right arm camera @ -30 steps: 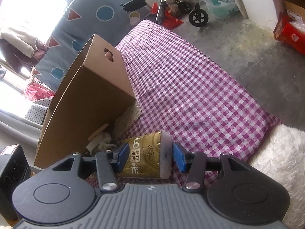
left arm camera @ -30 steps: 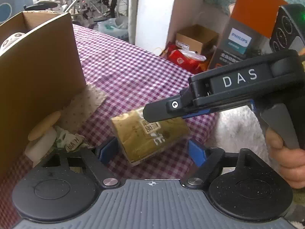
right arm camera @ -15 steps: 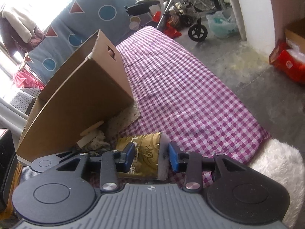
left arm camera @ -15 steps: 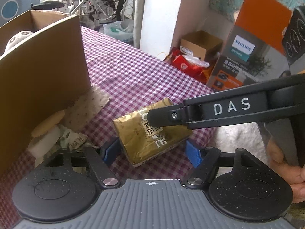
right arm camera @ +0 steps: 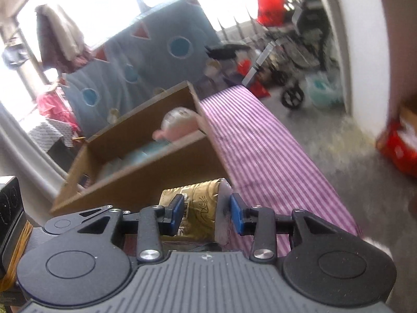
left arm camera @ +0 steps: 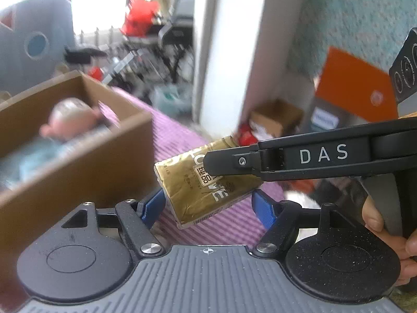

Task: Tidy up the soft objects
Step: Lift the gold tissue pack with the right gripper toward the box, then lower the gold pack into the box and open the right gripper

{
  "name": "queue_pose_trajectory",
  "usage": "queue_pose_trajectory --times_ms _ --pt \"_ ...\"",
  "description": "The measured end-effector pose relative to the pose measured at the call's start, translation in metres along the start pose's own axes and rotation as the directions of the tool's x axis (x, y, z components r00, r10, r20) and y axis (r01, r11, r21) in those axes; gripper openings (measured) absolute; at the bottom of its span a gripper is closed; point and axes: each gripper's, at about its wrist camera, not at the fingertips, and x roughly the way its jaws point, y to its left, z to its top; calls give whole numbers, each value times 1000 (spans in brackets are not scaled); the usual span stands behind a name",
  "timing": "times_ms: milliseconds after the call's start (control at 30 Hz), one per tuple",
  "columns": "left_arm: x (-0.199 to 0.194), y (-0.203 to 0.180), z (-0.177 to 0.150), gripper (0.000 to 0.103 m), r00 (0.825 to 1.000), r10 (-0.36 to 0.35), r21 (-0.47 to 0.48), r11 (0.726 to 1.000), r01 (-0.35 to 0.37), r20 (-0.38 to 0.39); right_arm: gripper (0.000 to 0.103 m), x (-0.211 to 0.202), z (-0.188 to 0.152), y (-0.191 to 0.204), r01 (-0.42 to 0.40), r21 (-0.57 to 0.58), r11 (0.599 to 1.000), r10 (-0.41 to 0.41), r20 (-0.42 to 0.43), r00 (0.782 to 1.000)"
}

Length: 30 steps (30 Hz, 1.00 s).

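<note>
White capital letters "DAS" stand on the side of the black plastic right gripper (left arm camera: 229, 163) that reaches in from the right edge of the left wrist view. The gold foil soft pack (left arm camera: 198, 195) carries pale letters, partly covered, of which "VE" can be read, beside a small framed label of Chinese characters and a line of fine print too small to read. In the right wrist view the same gold foil soft pack (right arm camera: 200, 211) shows large Chinese characters.
</note>
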Motion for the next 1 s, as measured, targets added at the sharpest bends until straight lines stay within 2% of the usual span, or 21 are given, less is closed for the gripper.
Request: queue_pose_trajectory --times_ms 133,267,433,567,667,833,1000 --pt "-35 18 12 73 992 86 -14 996 -85 91 42 1 24 38 -70 -92 993 75 45 996" --pt "-62 48 26 73 973 180 -54 983 -174 143 42 18 49 79 -146 -190 971 157 48 986" --pt "-76 98 45 73 950 284 -119 956 -269 128 42 63 83 132 -248 -279 928 253 -18 967" --pt "-65 146 60 73 944 324 -173 935 -311 55 42 115 106 167 -305 -295 906 282 -118 952" --pt "-49 185 68 73 948 317 -217 923 -317 -39 42 166 122 184 -331 -268 905 276 -225 934" --pt "-13 243 67 73 941 253 -313 896 -316 -227 42 254 129 193 -347 -158 925 254 -423 870" --pt "16 285 51 73 918 174 -383 869 -314 -357 42 314 117 197 -317 -114 941 211 -536 818"
